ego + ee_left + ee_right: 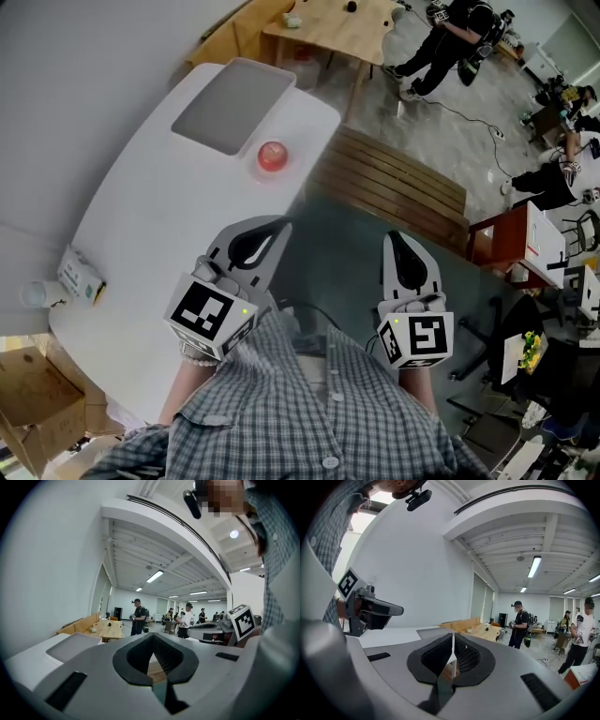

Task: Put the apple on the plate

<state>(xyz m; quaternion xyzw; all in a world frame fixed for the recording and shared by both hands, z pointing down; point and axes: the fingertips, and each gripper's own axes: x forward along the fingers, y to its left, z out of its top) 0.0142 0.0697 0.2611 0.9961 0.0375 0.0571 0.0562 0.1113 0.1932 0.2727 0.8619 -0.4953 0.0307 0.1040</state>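
In the head view a red apple [272, 155] lies on the white table [141, 206], on what looks like a small pale plate [259, 171] that hardly stands out from the tabletop. My left gripper [278, 228] hovers over the table's near edge, well short of the apple, jaws shut and empty. My right gripper [394, 240] is held beside it, off the table over the floor, also shut on nothing. The left gripper [153, 640] and right gripper [453, 638] both show closed tips in their own views, where the apple is out of sight.
A grey rectangular tray [230, 105] lies beyond the apple. A small box [80, 274] and a cup [36, 293] are at the table's left end, a cardboard box [33, 403] on the floor. A slatted wooden bench [394, 183] stands right of the table. People stand further back.
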